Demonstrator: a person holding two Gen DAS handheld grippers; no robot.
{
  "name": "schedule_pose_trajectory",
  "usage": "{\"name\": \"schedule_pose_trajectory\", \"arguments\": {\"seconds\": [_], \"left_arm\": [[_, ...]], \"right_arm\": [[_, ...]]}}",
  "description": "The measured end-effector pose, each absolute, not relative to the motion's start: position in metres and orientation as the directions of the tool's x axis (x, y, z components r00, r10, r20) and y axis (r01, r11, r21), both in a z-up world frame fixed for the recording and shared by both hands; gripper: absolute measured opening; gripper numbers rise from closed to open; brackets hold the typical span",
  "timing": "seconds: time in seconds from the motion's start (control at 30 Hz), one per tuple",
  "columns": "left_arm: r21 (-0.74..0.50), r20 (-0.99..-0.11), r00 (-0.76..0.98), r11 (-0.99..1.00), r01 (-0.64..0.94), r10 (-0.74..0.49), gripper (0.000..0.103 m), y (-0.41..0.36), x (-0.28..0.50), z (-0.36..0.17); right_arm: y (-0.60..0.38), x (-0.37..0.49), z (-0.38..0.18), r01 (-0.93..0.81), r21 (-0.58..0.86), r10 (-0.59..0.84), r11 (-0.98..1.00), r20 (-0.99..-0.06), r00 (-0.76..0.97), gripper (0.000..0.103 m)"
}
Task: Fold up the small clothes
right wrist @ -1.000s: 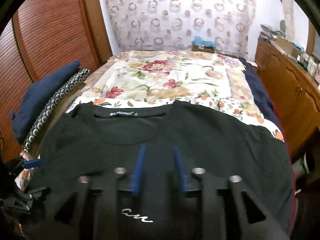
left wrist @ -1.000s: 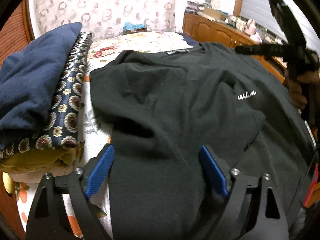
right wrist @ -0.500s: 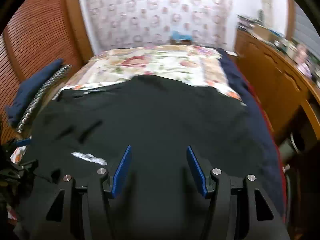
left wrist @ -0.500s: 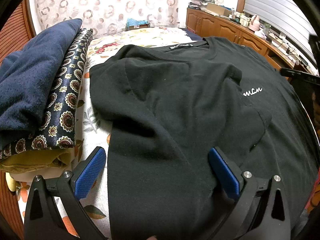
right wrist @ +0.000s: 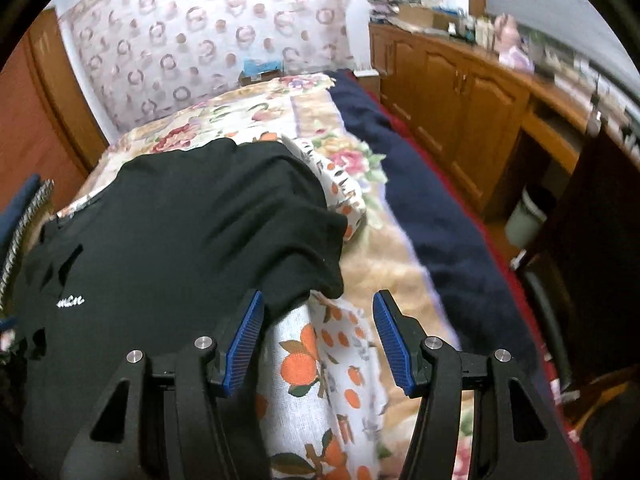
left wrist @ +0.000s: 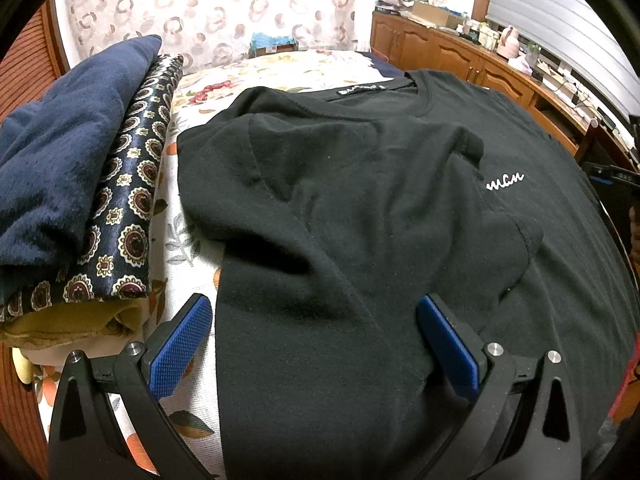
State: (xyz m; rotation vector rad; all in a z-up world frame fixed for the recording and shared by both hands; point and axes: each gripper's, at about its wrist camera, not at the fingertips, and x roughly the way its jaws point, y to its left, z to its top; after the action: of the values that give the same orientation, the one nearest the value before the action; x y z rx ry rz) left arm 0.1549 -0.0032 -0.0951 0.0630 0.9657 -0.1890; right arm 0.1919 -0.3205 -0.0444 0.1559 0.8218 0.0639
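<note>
A black T-shirt (left wrist: pixel 360 208) with a small white script logo (left wrist: pixel 505 181) lies front-up on the floral bedspread (left wrist: pixel 192 248), its left sleeve folded in over the chest. My left gripper (left wrist: pixel 316 320) is open, its blue pads low over the shirt's lower left side. In the right wrist view the shirt (right wrist: pixel 168 248) lies to the left, its right sleeve (right wrist: pixel 312 256) reaching onto the bedspread (right wrist: pixel 320 360). My right gripper (right wrist: pixel 318 316) is open and empty, just in front of that sleeve's end.
A stack of folded cloth, dark blue fleece (left wrist: pixel 68 152) over a patterned fabric (left wrist: pixel 132 208), lies left of the shirt. A dark blue blanket (right wrist: pixel 432 216) runs along the bed's right side. Wooden cabinets (right wrist: pixel 460 92) stand to the right, a patterned headboard wall (left wrist: pixel 216 12) behind.
My right gripper opened and swung right from over the shirt's chest to the right sleeve's end. My left gripper widened a little and stayed over the shirt's lower left.
</note>
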Motion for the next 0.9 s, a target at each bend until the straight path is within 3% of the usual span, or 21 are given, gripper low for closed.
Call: {"name": "schedule_pose_trajectory", "arguments": {"seconds": [0.23, 0.33, 0.4, 0.47, 0.57, 0.9], "left_arm": [[-0.126, -0.762, 0.607, 0.971, 0.204, -0.226, 0.103, 0.004, 0.162, -0.067], [-0.142, -0.744, 0.622, 0.968, 0.208, -0.243, 0.103, 0.003, 0.165, -0.058], [-0.141, -0.738, 0.629, 0.967, 0.212, -0.245, 0.103, 0.000, 0.167, -0.054], [-0.139, -0.733, 0.634, 0.967, 0.214, -0.246, 0.103, -0.002, 0.169, -0.052], [-0.144, -0.729, 0.636, 0.965, 0.218, -0.252, 0.103, -0.003, 0.171, -0.053], [-0.154, -0.737, 0.628, 0.967, 0.203, -0.249, 0.103, -0.004, 0.169, -0.061]], "right_arm": [[-0.352, 0.215, -0.049, -0.021, 0.263, 0.209, 0.965, -0.712, 0.670, 0.056], [-0.360, 0.208, -0.052, -0.028, 0.292, 0.235, 0.956, -0.707, 0.667, 0.044], [-0.360, 0.210, -0.054, -0.044, 0.308, 0.258, 0.950, -0.700, 0.666, 0.025], [-0.359, 0.207, -0.052, -0.046, 0.283, 0.238, 0.958, -0.696, 0.677, 0.014], [-0.354, 0.201, -0.048, -0.055, 0.225, 0.199, 0.973, -0.689, 0.697, 0.004], [-0.321, 0.164, -0.002, -0.211, 0.180, 0.277, 0.961, -0.581, 0.765, 0.003]]}}
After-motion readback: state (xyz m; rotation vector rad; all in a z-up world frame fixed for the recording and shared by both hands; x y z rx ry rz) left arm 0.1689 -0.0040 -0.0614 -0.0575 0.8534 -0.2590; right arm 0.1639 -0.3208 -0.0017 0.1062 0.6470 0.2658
